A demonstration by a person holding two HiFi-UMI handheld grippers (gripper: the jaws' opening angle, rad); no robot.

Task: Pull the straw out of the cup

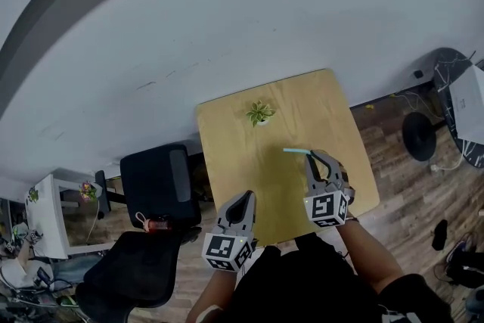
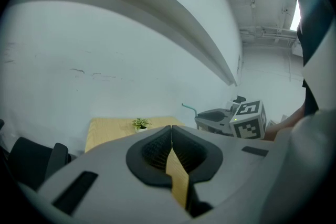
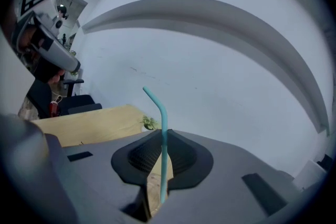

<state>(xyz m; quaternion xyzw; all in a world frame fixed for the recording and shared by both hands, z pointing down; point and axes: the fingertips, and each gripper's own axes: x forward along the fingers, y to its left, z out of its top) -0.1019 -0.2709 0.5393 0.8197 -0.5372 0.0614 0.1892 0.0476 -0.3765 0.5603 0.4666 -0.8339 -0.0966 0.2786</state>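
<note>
A teal bendy straw stands upright between the pads of my right gripper, which is shut on it. The straw's bent top leans left. In the head view the straw juts left from the tip of the right gripper above the wooden table. No cup shows in any view. My left gripper hovers at the table's near edge, its jaws closed together with nothing between them. The left gripper view also catches the right gripper and the straw.
A small potted plant stands near the table's far edge. A black office chair sits left of the table, another dark chair nearer me. A white desk is far left. A black round stand is on the floor at right.
</note>
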